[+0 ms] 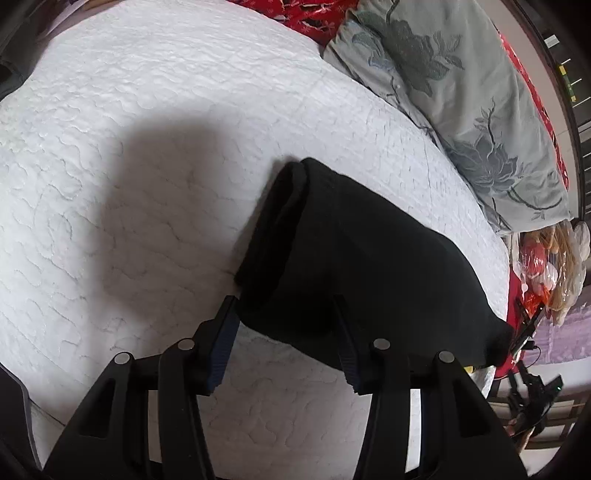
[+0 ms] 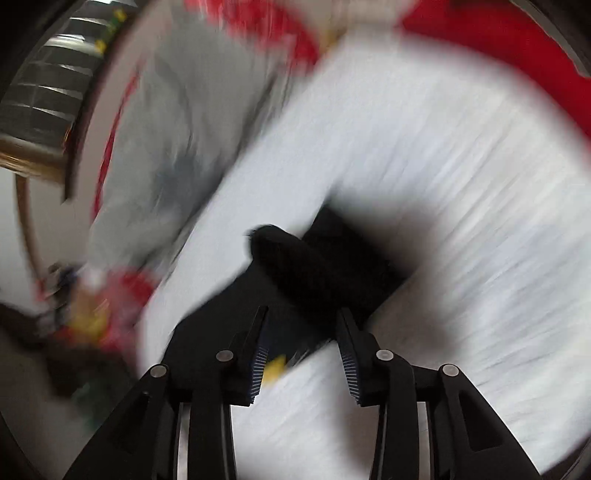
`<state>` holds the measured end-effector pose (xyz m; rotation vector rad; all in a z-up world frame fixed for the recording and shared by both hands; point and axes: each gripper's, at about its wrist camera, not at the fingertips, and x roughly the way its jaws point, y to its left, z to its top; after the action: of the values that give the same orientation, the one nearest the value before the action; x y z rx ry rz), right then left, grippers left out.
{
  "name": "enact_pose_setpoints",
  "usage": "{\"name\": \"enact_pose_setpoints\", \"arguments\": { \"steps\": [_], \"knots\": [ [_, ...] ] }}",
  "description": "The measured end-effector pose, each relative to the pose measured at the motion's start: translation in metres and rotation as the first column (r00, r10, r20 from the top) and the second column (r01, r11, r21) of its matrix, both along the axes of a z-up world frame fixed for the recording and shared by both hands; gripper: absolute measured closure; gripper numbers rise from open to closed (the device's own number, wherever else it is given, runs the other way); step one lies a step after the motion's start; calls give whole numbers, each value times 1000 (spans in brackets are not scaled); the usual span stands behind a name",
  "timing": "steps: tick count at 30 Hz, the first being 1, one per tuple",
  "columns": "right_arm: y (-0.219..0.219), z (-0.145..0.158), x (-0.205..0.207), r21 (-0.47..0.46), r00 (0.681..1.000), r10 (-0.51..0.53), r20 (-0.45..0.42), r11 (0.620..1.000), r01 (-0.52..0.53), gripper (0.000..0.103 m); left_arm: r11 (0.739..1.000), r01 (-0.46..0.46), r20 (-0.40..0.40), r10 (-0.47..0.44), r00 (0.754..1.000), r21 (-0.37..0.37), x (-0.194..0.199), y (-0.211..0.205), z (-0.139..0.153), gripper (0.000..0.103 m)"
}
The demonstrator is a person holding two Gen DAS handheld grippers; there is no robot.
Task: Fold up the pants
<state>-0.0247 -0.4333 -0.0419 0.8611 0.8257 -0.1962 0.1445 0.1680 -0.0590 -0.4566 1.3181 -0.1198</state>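
**Black pants lie folded on the white quilt, both grippers spread above them**

The black fabric pants point(image 1: 369, 251) rest as a compact folded bundle on the white quilted bedspread point(image 1: 147, 184), close to the bed's edge on the right side of the left wrist view. One end of the bundle shows stacked folded layers, rolled over slightly at the rim; the opposite end reaches the bed's edge.

The left gripper point(image 1: 284, 339) hovers over the near side of the bundle with its two black fingers spread apart. One ribbed blue-edged pad point(image 1: 223, 343) stands just off the bundle's side over bare quilt, and the other overlaps the dark cloth in the picture; whether it touches the cloth cannot be told. Nothing is pinched between them.

The right wrist view is heavily blurred. In it the right gripper point(image 2: 303, 350) also has its fingers spread, with the pants point(image 2: 325, 273) lying just beyond the tips, and the pads press on nothing. A small yellow object point(image 2: 275, 367), too smeared to identify, shows between the fingers at the bedspread's point(image 2: 443, 184) edge.

Along the far edge of the bed lies a grey-green pillow with a dark floral print point(image 1: 461, 110), with red patterned fabric point(image 1: 314, 13) behind it. Past the bed's corner sits a heap of clear plastic bags with red and orange contents point(image 1: 550, 266).
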Motion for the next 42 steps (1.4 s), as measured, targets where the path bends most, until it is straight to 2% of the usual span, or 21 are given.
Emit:
{"name": "enact_pose_setpoints", "arguments": {
  "steps": [1,2,6,8,12,17,19,20,21,23,25,29,31,34,36,38,40,42],
  "knots": [
    [-5,12,-5,-74,999,-35,8,997,36,63,1000,-2,-5,2,1000,0,1,-1,-1,56],
    [-9,17,-7,-79,999,-39,16,996,41,62,1000,-1,-8,1,1000,-1,3,-3,-1,56],
    [-1,3,4,103,996,87,20,991,-89,60,1000,6,-7,-5,1000,24,4,-9,-4,55],
    [17,-16,16,148,987,156,-28,978,-150,60,1000,10,-12,-9,1000,25,6,-13,-6,55],
    [39,-45,39,176,978,178,-113,972,-156,60,1000,2,-13,-2,1000,25,5,-11,-4,55],
    [50,-59,55,192,975,143,-171,975,-109,60,999,-36,-28,37,999,23,13,-7,-7,56],
    [48,-56,58,172,979,126,-160,980,-98,69,997,-66,-29,66,997,26,13,-4,-5,65],
    [50,-54,60,160,978,129,-165,982,-102,91,997,-75,-23,75,997,20,12,-2,-2,66],
    [49,-54,61,173,977,132,-165,980,-103,100,997,-80,-12,80,997,15,11,1,0,68],
    [45,-49,53,222,986,113,-122,971,-83,100,996,-71,5,71,997,55,12,0,2,70],
    [45,-44,48,218,990,112,-89,972,-91,100,993,-64,-3,65,998,97,13,-1,-5,70],
    [44,-63,40,239,984,119,-132,967,-85,100,991,-78,4,78,997,112,12,0,-9,70],
    [44,-74,39,242,981,119,-157,967,-78,100,991,-64,9,63,998,117,8,0,-4,66],
    [41,-71,39,230,980,146,-139,967,-112,94,993,-64,-2,64,998,99,0,7,4,63],
    [30,-61,31,247,981,158,-114,961,-126,90,993,-91,-7,92,996,73,-11,14,11,59],
    [18,-50,24,233,981,166,-96,962,-140,88,991,-120,-10,120,993,55,-26,14,17,59],
    [-2,-35,14,185,985,149,-82,974,-132,84,995,-102,-4,102,995,8,-43,-3,26,59],
    [-27,-23,7,127,991,112,-76,987,-102,73,999,-25,8,26,1000,-19,-49,-45,34,59]
  ]
}}
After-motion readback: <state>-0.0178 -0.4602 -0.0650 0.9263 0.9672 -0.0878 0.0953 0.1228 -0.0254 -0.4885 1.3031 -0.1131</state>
